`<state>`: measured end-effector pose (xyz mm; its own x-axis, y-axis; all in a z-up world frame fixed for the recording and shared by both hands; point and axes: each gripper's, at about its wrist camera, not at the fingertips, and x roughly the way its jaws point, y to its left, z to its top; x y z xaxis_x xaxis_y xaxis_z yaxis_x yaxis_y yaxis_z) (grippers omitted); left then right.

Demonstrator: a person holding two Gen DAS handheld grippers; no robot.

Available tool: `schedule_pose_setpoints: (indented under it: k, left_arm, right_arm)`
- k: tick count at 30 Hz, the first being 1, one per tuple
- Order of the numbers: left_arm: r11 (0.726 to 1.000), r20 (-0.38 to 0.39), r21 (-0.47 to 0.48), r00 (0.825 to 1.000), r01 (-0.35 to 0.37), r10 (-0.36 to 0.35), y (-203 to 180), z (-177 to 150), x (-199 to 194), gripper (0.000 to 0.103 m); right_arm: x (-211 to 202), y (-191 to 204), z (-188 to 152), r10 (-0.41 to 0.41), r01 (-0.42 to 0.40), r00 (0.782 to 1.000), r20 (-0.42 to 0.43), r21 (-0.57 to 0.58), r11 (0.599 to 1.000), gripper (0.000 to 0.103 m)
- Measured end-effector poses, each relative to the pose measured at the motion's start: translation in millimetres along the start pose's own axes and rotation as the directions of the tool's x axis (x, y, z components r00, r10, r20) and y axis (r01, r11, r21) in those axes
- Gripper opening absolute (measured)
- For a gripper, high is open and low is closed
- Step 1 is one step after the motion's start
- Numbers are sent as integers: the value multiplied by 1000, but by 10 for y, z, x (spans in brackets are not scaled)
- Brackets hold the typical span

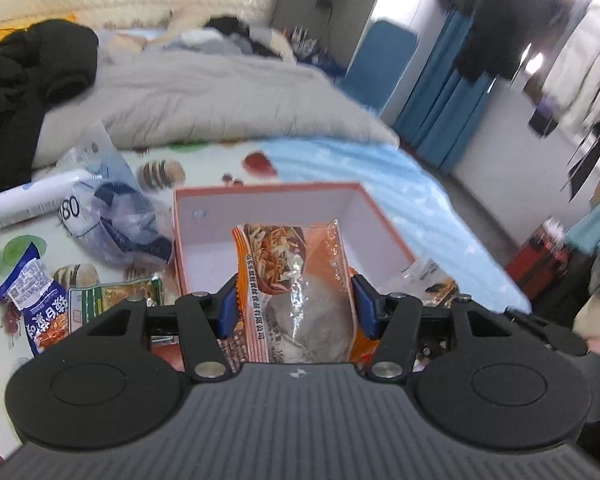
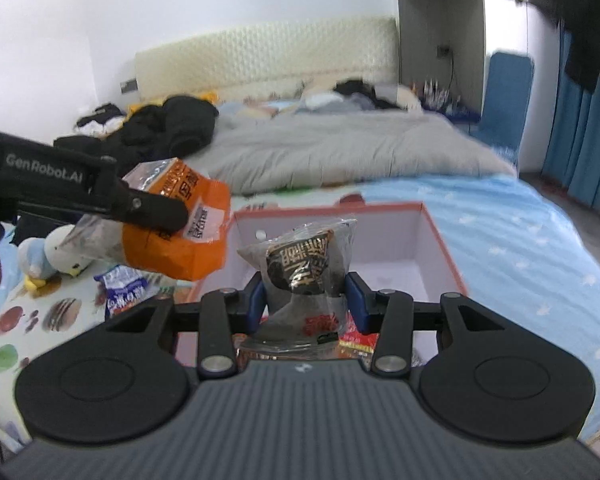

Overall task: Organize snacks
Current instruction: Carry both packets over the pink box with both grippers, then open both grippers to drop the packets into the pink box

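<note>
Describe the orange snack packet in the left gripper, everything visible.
The orange snack packet is a crinkly plastic pouch printed with a noodle-like food picture, white text and a clear window. The left gripper clamps its sides with blue pads, holding it raised by the open orange-edged box, which looks empty inside.

Orange snack bag (image 1: 296, 292), dark packet (image 2: 304, 268) aloft

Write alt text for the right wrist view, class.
The right gripper holds a dark snack packet over an open orange box on a bed. To its left, the left gripper holds an orange packet.
</note>
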<state>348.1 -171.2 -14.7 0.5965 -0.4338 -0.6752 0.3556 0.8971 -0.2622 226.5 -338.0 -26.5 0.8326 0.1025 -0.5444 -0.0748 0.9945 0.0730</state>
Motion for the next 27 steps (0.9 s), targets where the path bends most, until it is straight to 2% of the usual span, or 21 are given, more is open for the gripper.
schedule_pose_setpoints:
  k: [2, 4, 7, 9, 12, 16, 17, 18, 19, 21, 24, 27]
  left_arm:
    - [1000, -52, 8, 998, -29, 30, 32, -2, 200, 62]
    - [1000, -129, 18, 991, -25, 28, 90, -49, 403, 62]
    - [998, -185, 1, 981, -57, 56, 200, -106, 586, 62]
    - [999, -219, -31, 975, -40, 32, 279, -147, 660, 62]
    - [998, -218, -44, 975, -54, 44, 342, -185, 682, 62]
    - [997, -219, -57, 975, -46, 33, 398, -207, 685, 64]
    - [997, -221, -62, 975, -42, 27, 404, -208, 682, 69]
    - [997, -224, -69, 974, -36, 19, 420, -217, 688, 80]
    - [997, -224, -76, 974, -33, 15, 423, -225, 682, 83]
    - [994, -209, -100, 977, -51, 29, 456, -253, 646, 83]
    - [994, -201, -109, 979, -32, 9, 451, -279, 594, 83]
    - [997, -155, -56, 987, -60, 50, 379, -325, 469, 83]
  right_arm:
    - [136, -53, -15, 1, -1, 999, -33, 5, 1000, 46]
    - [321, -146, -46, 26, -23, 995, -97, 38, 999, 46]
    - [513, -197, -122, 26, -19, 985, -170, 41, 999, 46]
    - [601, -186, -165, 23, -19, 978, -209, 20, 1000, 46]
    - [662, -186, -206, 9, -8, 971, -239, 5, 1000, 46]
    - [650, -153, -232, 11, -13, 971, -237, -5, 1000, 47]
    - [661, -155, -225, 9, -11, 971, -237, -8, 1000, 48]
    - [658, -146, -240, 7, -10, 971, -239, -8, 1000, 50]
    - [672, -153, -235, 10, -11, 971, -238, -2, 1000, 52]
    - [688, -187, -218, -1, 4, 972, -234, 11, 1000, 63]
    - [643, -191, -223, -5, 10, 976, -218, 23, 1000, 66]
    - [561, -199, -227, -6, 15, 981, -193, 44, 999, 66]
